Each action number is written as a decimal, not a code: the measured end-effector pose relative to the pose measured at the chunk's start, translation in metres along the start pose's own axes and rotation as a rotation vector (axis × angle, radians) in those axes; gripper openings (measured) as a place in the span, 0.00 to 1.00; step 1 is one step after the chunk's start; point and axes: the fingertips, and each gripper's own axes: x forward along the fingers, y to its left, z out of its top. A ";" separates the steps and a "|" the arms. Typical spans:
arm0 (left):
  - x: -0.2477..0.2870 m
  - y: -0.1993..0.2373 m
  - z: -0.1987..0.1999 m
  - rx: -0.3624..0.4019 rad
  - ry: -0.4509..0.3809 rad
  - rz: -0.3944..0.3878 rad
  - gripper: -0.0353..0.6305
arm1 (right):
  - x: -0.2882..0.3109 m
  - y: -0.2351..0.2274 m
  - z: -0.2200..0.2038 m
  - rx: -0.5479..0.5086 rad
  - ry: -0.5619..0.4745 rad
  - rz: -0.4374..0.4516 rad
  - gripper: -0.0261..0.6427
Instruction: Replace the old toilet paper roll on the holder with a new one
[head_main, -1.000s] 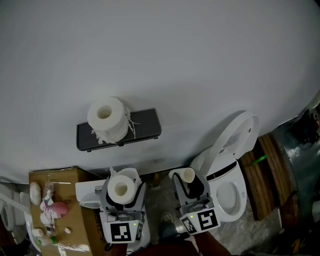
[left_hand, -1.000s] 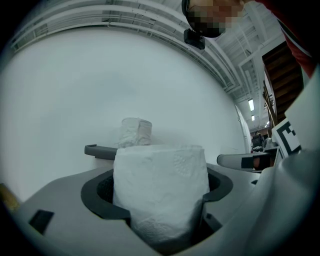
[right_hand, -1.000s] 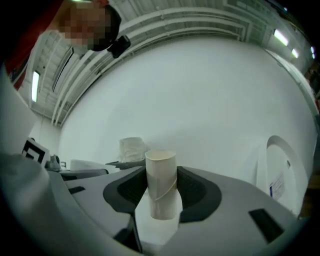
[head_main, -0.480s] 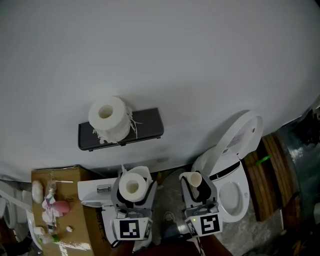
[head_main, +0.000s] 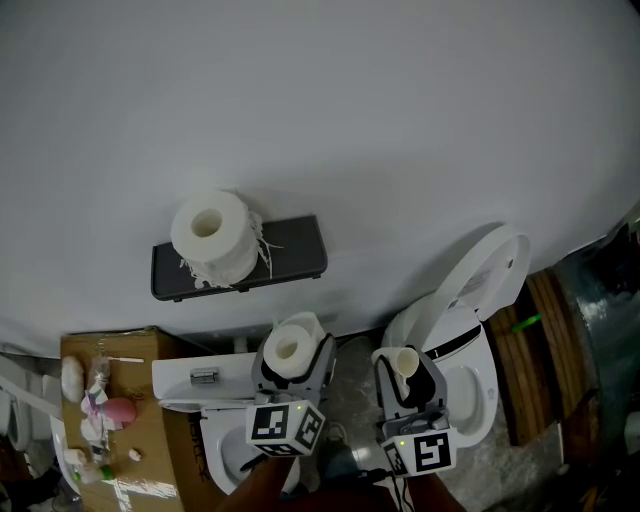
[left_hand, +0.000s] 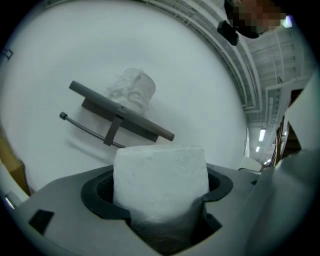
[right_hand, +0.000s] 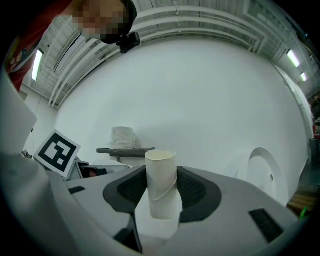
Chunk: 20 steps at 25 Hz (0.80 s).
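Both tools are holding paper goods in front of the wall holder.
The left tool (head_main: 291, 362) is clenching a full toilet paper roll (left_hand: 160, 180) upright, and the right tool (head_main: 408, 375) is gripping a bare cardboard tube (right_hand: 161, 185). A ragged roll (head_main: 210, 232) is sitting on the left end of the holder's dark shelf (head_main: 292, 250).

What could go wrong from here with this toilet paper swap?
The ragged roll standing on the holder's shelf could get knocked off while the left gripper brings its new roll to the bar beneath.
The cardboard tube in the right gripper is beside the open toilet; a slip might drop it in.
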 end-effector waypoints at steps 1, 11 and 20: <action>0.006 0.003 -0.006 -0.044 0.009 0.005 0.71 | 0.000 -0.002 0.000 -0.003 0.000 -0.003 0.32; 0.064 0.009 -0.049 -0.380 0.089 0.056 0.71 | 0.001 -0.028 -0.010 -0.001 0.031 -0.036 0.32; 0.119 -0.003 -0.041 -0.576 0.028 0.044 0.71 | 0.000 -0.048 -0.026 0.011 0.057 -0.060 0.32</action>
